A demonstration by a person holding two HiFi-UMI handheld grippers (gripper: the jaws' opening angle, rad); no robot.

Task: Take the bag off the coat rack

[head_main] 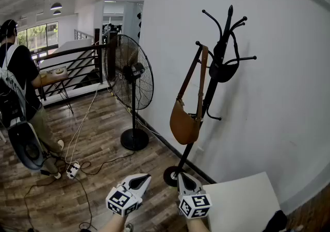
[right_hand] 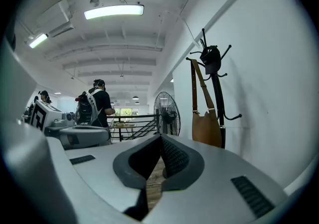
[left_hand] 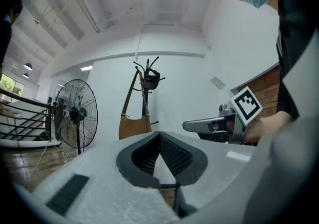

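Approach phase: left gripper [head_main: 146,178], right gripper [head_main: 181,177] pressed together, empty, well short of bag [head_main: 184,122] on coat rack [head_main: 219,55]; next spread, reach strap [head_main: 203,71].

I find the coat rack [head_main: 211,89] base partly covered by the right gripper [head_main: 182,178]. The dark item [head_main: 224,71] on its hooks is too small to identify. The white table [head_main: 247,201] is cut by the bottom edge.

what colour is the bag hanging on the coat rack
Tan brown, strap included; the bag shows best in the head view.
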